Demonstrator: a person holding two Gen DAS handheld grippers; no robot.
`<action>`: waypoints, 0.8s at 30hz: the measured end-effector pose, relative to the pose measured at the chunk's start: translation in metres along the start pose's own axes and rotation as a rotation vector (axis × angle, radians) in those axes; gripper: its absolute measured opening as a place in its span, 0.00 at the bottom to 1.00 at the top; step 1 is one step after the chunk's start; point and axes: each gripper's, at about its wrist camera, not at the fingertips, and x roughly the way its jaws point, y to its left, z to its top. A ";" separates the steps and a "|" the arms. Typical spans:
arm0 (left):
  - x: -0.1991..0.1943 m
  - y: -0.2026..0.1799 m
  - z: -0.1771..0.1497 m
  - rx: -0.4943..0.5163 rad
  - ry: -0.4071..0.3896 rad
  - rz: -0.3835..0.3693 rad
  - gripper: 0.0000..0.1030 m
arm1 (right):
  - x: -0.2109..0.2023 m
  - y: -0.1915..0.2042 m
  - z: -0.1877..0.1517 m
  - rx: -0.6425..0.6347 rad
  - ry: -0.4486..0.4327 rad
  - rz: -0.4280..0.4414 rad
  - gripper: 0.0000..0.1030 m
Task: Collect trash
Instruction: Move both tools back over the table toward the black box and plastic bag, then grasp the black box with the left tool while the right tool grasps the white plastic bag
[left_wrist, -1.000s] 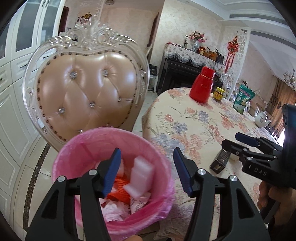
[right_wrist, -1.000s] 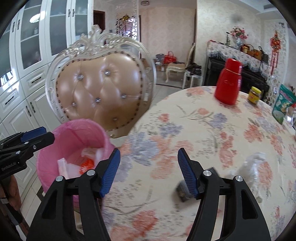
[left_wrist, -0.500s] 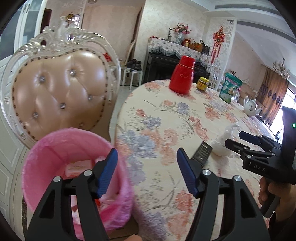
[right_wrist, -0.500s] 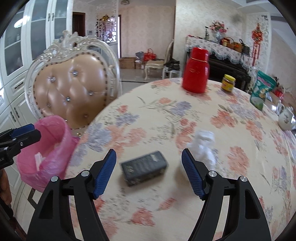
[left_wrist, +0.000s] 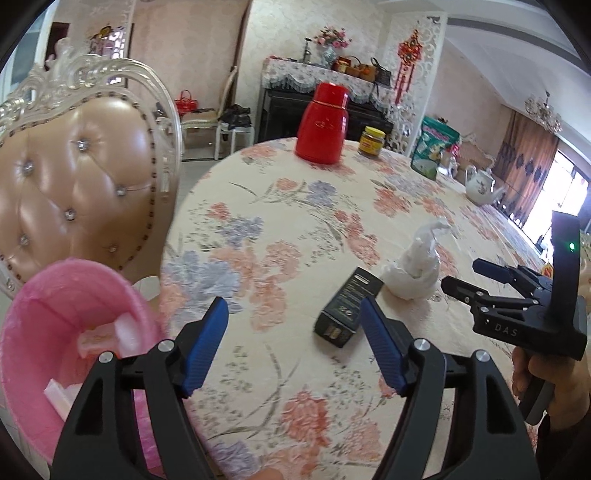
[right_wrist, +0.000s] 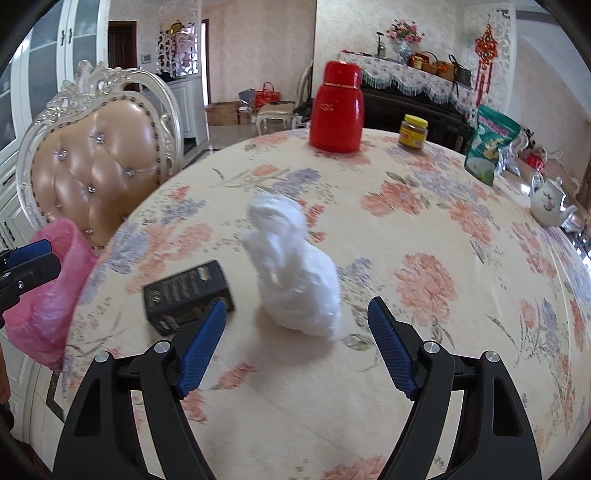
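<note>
Crumpled white bag near table edge: looked light, soft; best pinched mid-bulge. Right gripper and left gripper just opening, empty.

Over the flowered table the left gripper hangs with nothing between its jaws, which have just been opening. A black box lies near the table's near edge, touching a crumpled white bag. The pink-lined bin stands off the table's left edge. The right gripper reaches in beside the bag.
</note>
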 end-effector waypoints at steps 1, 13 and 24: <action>0.004 -0.004 0.000 0.007 0.007 -0.004 0.70 | 0.003 -0.003 0.000 0.003 0.004 -0.001 0.73; 0.042 -0.026 0.001 0.043 0.062 -0.032 0.75 | 0.039 -0.018 0.001 -0.005 0.051 0.009 0.74; 0.067 -0.026 0.000 0.059 0.104 -0.038 0.75 | 0.066 -0.008 0.009 -0.041 0.075 0.036 0.75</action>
